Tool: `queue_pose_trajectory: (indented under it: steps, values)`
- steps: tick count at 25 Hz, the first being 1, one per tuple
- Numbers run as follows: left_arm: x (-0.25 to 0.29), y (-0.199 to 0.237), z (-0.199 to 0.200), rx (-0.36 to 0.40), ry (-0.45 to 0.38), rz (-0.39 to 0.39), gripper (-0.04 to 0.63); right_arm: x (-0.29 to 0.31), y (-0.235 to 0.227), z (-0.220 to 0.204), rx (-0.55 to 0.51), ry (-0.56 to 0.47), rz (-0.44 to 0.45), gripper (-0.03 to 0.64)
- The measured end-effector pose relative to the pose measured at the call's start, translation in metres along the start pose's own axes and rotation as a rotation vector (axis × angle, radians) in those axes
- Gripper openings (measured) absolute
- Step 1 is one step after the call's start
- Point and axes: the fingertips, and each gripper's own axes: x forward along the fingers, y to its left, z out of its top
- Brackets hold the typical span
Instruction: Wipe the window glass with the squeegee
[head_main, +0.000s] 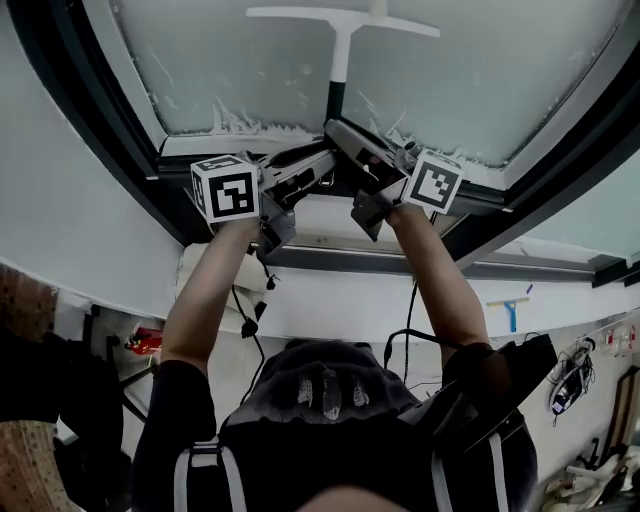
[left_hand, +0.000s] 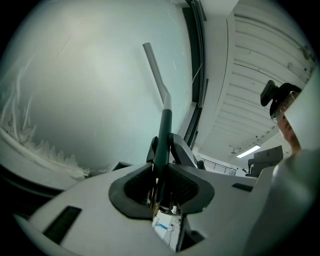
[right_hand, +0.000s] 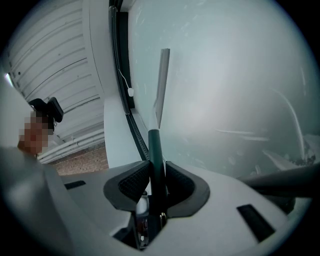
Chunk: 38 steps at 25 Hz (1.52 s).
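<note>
A white squeegee with a dark green handle rests its blade against the frosted window glass. Both grippers clamp the handle from either side. My left gripper is shut on the dark handle, and the white blade shows ahead of it on the glass. From the other side my right gripper is shut on the same handle, and its view shows the blade edge-on. White foam clings along the bottom of the pane.
A dark window frame surrounds the pane, with a white sill below. Behind the person, a small blue squeegee lies on the floor among cables. The person's head fills the bottom of the head view.
</note>
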Motion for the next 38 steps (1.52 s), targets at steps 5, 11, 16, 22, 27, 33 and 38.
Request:
queue_pose_trajectory:
  steps: [5,11,16,22,27,33,38]
  values:
    - [-0.02,-0.002,-0.021,-0.026,-0.028,0.024,0.087,-0.004,0.005,-0.026,0.05,0.011,0.009,0.097]
    - [-0.028,0.001,-0.041,-0.068,-0.017,0.05,0.086,-0.012,0.0,-0.045,0.109,0.019,-0.006,0.097]
    - [-0.031,0.004,-0.054,-0.106,-0.012,0.053,0.086,-0.017,-0.005,-0.056,0.139,0.025,-0.023,0.097]
    - [-0.035,0.008,-0.061,-0.123,-0.006,0.061,0.086,-0.017,-0.008,-0.064,0.162,0.02,-0.015,0.097]
    - [-0.034,0.007,-0.069,-0.15,0.012,0.062,0.086,-0.024,-0.011,-0.069,0.204,0.009,-0.039,0.097]
    - [-0.034,0.018,-0.076,-0.181,0.023,0.075,0.086,-0.026,-0.025,-0.076,0.239,-0.008,-0.051,0.095]
    - [-0.031,0.004,-0.09,-0.179,0.02,0.109,0.086,-0.042,-0.015,-0.083,0.262,0.011,-0.028,0.094]
